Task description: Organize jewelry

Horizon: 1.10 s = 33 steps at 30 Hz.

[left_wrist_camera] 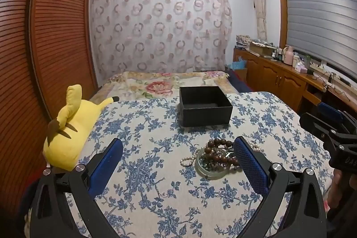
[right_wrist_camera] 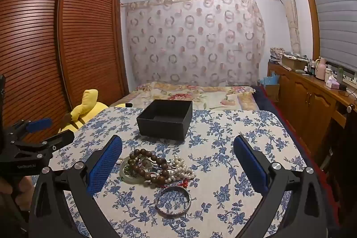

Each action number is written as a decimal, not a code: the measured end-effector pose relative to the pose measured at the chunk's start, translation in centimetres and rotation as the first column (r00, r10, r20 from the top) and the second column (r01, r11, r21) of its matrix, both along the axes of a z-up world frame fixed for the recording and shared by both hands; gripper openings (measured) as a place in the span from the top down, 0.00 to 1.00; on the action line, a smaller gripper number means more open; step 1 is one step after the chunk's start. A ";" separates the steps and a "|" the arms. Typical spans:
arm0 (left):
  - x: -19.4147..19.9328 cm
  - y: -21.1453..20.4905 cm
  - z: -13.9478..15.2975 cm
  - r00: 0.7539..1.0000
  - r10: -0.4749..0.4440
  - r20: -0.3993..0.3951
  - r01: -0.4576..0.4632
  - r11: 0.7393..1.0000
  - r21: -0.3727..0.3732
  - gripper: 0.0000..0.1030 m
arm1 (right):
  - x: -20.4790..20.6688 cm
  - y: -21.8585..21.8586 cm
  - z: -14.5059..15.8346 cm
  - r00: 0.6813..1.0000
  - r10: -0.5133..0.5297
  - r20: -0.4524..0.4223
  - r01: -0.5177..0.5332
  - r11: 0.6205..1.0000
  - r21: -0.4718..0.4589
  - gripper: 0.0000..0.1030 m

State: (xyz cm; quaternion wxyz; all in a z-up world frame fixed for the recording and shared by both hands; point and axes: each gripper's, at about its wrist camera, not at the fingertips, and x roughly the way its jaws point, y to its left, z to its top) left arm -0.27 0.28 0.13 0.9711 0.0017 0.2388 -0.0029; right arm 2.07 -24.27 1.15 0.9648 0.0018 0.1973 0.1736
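A pile of jewelry lies on the floral tablecloth: a brown wooden bead bracelet (right_wrist_camera: 147, 163), a pale green jade bangle (right_wrist_camera: 125, 174), a white pearl strand (right_wrist_camera: 180, 168) and a silver bangle (right_wrist_camera: 173, 202) nearer the camera. In the left wrist view the wooden beads (left_wrist_camera: 219, 152), jade bangle (left_wrist_camera: 209, 172) and pearls (left_wrist_camera: 187, 160) lie by the right finger. An open, empty black box (left_wrist_camera: 204, 105) (right_wrist_camera: 165, 118) stands behind the pile. My left gripper (left_wrist_camera: 178, 160) is open and empty, left of the pile. My right gripper (right_wrist_camera: 177, 162) is open and empty, with the pile between its fingers.
A yellow plush toy (left_wrist_camera: 67, 128) lies at the table's left edge. A bed (left_wrist_camera: 165, 81) with a flowered cover is behind the table. A wooden wardrobe (left_wrist_camera: 44, 37) stands at left and a cluttered wooden sideboard (right_wrist_camera: 312, 90) at right.
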 end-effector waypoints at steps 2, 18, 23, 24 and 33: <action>0.1 -0.1 0.0 1.000 -0.002 -0.010 0.002 1.000 0.004 0.07 | 0.0 0.0 0.0 1.000 0.000 0.001 0.000 1.000 0.004 0.02; 0.2 0.0 -0.2 1.000 -0.001 -0.001 0.001 1.000 0.010 0.07 | 0.0 0.0 0.0 1.000 0.000 -0.002 0.000 1.000 0.006 0.02; 0.1 -0.5 0.2 1.000 -0.004 -0.003 0.004 1.000 0.012 0.07 | 0.0 0.0 -0.1 1.000 0.000 -0.003 0.000 1.000 0.006 0.02; 0.1 -0.5 0.3 1.000 -0.004 -0.003 0.004 1.000 0.012 0.07 | 0.0 0.0 -0.1 1.000 -0.001 -0.002 0.001 1.000 0.006 0.02; -0.1 -0.3 0.2 1.000 0.000 0.001 0.000 1.000 0.010 0.07 | 0.0 0.0 -0.2 1.000 0.000 -0.003 0.000 1.000 0.008 0.02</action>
